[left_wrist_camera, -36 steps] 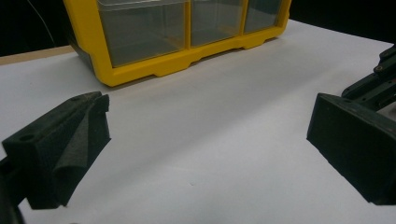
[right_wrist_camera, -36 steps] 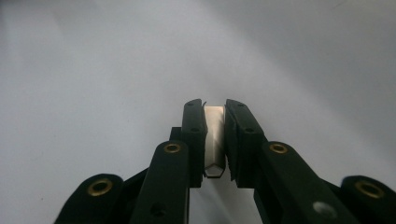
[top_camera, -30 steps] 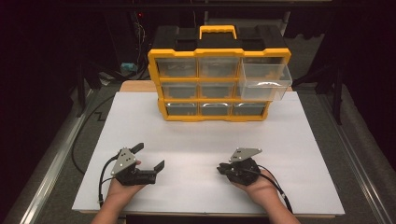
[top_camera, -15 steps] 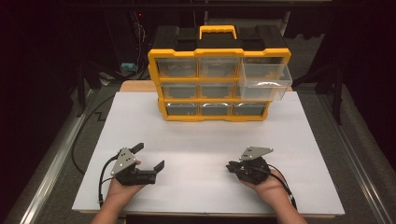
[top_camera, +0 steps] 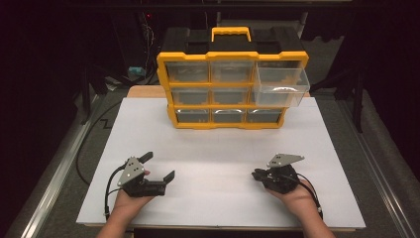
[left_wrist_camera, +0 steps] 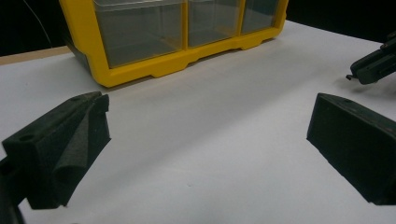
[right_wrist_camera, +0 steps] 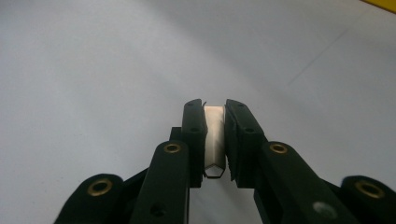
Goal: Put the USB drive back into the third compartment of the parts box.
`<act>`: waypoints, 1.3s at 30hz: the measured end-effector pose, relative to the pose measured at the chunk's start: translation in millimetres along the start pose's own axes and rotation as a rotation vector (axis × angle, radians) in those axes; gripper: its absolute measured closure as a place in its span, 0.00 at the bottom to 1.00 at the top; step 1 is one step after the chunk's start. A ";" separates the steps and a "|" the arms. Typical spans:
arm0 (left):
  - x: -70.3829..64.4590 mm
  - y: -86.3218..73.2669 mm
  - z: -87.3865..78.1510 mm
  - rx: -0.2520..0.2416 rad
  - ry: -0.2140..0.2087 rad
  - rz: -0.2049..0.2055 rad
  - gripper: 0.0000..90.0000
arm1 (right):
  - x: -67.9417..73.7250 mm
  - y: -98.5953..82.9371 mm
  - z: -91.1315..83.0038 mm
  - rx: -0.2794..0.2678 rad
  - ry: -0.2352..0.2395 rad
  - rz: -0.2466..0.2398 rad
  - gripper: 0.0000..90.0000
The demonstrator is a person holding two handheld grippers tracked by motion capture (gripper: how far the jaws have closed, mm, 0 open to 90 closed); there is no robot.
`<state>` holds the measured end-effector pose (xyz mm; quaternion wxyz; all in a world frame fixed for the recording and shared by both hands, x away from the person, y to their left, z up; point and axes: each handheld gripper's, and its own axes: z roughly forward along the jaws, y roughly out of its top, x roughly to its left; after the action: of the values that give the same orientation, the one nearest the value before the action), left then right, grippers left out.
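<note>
Small white piece (right_wrist_camera: 215, 140) pinched in right gripper (top_camera: 258, 175), near the table's front edge — well short of the yellow drawer organizer (top_camera: 232, 79).

Left gripper (top_camera: 159, 167) spread wide, holding nothing, resting low over the white table (top_camera: 223, 148). Thin hold on a smooth, narrow part — likely to twist or slip out on the way to the pulled-out clear drawer (top_camera: 280, 87) at upper right if tilted or jolted.
</note>
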<state>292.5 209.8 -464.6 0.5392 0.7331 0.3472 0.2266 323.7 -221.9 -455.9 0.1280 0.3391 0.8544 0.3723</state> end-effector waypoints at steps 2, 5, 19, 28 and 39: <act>0.0 0.0 0.0 0.000 0.000 0.000 0.00 | -4.0 -2.0 -3.2 -0.001 -0.007 0.010 0.89; 0.2 0.0 0.0 0.000 -0.001 -0.002 0.00 | -9.5 -4.8 -7.5 -0.003 -0.027 0.021 0.89; 0.1 0.1 0.7 -0.009 -0.008 -0.011 0.00 | -21.8 -11.5 -18.2 -0.007 -0.069 0.035 0.89; 0.5 -1.2 2.0 0.000 -0.014 0.003 0.00 | -17.5 -0.6 -13.8 0.092 -0.048 0.013 0.89; 1.1 -0.7 1.6 -0.011 -0.014 0.003 0.00 | -16.5 15.0 -9.0 0.220 0.014 -0.027 0.89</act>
<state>294.2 209.7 -465.8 0.5453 0.7321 0.3411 0.2243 338.9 -230.6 -439.4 0.0891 0.3368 0.8955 0.2769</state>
